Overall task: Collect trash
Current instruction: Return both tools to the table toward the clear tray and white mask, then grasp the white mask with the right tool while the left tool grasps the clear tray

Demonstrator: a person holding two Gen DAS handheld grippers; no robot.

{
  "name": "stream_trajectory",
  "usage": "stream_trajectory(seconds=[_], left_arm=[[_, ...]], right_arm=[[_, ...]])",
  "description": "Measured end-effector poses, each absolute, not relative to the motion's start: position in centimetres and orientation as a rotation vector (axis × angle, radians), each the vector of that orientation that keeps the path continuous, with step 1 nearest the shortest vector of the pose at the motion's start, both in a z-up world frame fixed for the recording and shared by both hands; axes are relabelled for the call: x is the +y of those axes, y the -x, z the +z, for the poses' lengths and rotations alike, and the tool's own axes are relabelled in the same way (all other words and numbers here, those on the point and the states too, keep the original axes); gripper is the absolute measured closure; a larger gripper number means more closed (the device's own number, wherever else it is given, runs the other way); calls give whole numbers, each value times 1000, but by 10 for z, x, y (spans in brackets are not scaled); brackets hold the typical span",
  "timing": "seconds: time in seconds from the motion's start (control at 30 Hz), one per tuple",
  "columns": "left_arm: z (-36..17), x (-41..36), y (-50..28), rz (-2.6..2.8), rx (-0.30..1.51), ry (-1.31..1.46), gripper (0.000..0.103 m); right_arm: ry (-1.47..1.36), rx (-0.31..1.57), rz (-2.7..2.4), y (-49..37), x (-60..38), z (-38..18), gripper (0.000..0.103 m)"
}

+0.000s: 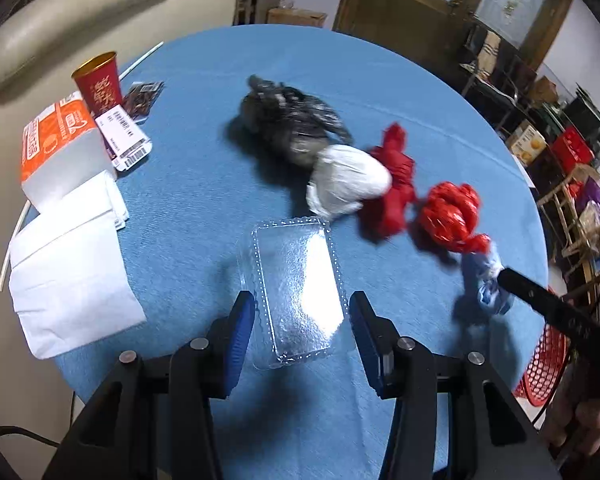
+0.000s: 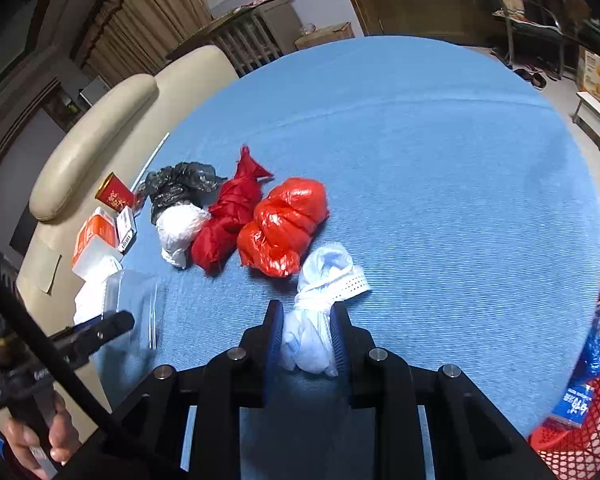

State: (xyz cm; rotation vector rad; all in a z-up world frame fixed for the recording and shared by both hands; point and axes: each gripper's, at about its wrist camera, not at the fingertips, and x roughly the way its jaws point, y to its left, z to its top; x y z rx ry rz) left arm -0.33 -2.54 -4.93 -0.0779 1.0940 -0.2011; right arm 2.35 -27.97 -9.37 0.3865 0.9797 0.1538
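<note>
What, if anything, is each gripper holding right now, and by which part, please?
The right gripper pinches the pale blue knotted plastic bag around its lower middle. The left gripper clamps the clear rectangular plastic tray across its long sides.

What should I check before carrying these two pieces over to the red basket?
1. Right gripper shut on the pale blue bag: ok.
2. Left gripper around the clear plastic tray, pads on both sides: ok; firm grip: cannot tell.
3. Tray lifted off the blue tablecloth: cannot tell.
4. Red basket at the table's right edge, within view: ok.
5. Room left in the basket: cannot tell, something blue already lies inside.
6. Table cleared: not ok, the tied black bag and others remain.
</note>
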Motion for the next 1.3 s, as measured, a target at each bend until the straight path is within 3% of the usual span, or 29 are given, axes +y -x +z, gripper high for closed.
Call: stream_trajectory(seconds=[0.63, 1.3], left_arm=[[-45, -25, -3, -208, 1082, 58, 52], [-16, -41, 28, -132, 934, -80, 52]], right_arm=[[-406, 935, 125, -15, -290, -80, 76], [-425, 865, 150, 6, -295, -73, 76]])
